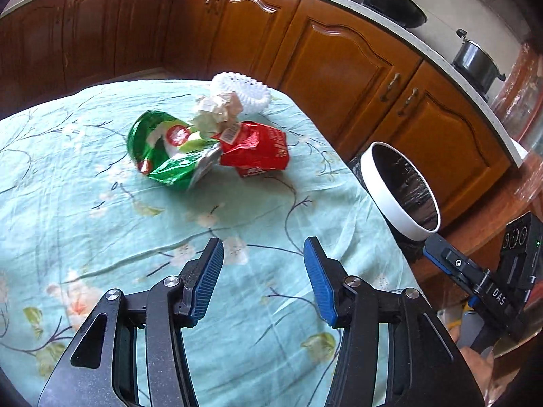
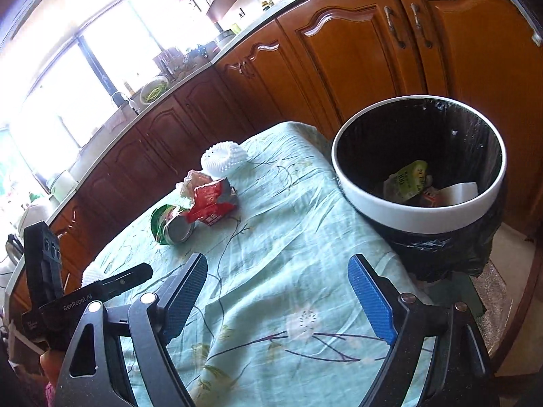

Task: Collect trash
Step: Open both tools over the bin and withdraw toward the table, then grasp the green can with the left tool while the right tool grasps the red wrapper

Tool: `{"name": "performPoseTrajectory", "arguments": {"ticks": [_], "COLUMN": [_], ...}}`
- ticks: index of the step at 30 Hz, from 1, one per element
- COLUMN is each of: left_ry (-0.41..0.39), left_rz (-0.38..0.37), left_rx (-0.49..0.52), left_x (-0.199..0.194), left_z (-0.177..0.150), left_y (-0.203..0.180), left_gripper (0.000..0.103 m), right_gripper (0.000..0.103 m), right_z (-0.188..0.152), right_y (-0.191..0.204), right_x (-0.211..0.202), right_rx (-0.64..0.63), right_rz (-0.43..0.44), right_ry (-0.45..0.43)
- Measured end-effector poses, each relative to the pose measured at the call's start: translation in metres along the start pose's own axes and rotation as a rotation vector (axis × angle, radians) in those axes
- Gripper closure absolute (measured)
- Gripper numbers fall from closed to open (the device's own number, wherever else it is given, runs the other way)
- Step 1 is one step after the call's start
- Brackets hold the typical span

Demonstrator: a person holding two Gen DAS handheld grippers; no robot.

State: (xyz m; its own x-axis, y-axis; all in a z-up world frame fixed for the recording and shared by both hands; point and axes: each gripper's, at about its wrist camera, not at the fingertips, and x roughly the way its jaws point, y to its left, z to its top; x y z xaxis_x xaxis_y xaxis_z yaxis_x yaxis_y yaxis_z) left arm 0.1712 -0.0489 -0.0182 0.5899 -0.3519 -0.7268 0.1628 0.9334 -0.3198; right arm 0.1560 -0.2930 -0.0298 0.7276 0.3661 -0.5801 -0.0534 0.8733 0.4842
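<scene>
A pile of trash lies on the teal floral tablecloth (image 1: 101, 224): a green snack bag (image 1: 163, 149), a red carton (image 1: 258, 149), crumpled paper (image 1: 217, 108) and a white foam fruit net (image 1: 247, 91). The pile also shows in the right wrist view: green bag (image 2: 166, 224), red carton (image 2: 210, 203), foam net (image 2: 224, 159). A white-rimmed bin (image 2: 417, 217) with a black liner stands at the table's right edge and holds some trash; it shows in the left wrist view too (image 1: 393, 200). My left gripper (image 1: 263, 254) is open and empty above the cloth, short of the pile. My right gripper (image 2: 278, 271) is open and empty, left of the bin.
Wooden kitchen cabinets (image 1: 339, 68) run behind the table under a pale counter. A black wok (image 1: 390, 3) and a pot (image 1: 475, 61) sit on the stove. The other gripper's body shows at the right (image 1: 482, 278) in the left wrist view.
</scene>
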Motion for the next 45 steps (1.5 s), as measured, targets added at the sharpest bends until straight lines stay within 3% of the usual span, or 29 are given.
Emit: {"name": "performPoseTrajectory", "arguments": {"ticks": [9, 23, 34, 45], "left_ry": [-0.012, -0.01, -0.013, 0.016], "left_rz": [0.019, 0.006, -0.081, -0.126], "left_rx": [-0.114, -0.233, -0.362, -0.48], "left_x": [-0.014, -0.009, 0.006, 0.047], "left_z": [-0.006, 0.002, 0.022, 0.053], "left_y": [0.045, 0.08, 0.106, 0.13], "left_gripper": [0.051, 0.05, 0.05, 0.05], "right_gripper": [0.016, 0.016, 0.016, 0.017], "right_z": [-0.007, 0.01, 0.041, 0.063], "right_y": [0.031, 0.051, 0.059, 0.052], "right_x": [0.019, 0.051, 0.094, 0.155], "right_rx": [-0.047, -0.078, -0.028, 0.011], "right_rz": [0.028, 0.057, 0.133, 0.129], "right_ry": [0.039, 0.075, 0.094, 0.148]}}
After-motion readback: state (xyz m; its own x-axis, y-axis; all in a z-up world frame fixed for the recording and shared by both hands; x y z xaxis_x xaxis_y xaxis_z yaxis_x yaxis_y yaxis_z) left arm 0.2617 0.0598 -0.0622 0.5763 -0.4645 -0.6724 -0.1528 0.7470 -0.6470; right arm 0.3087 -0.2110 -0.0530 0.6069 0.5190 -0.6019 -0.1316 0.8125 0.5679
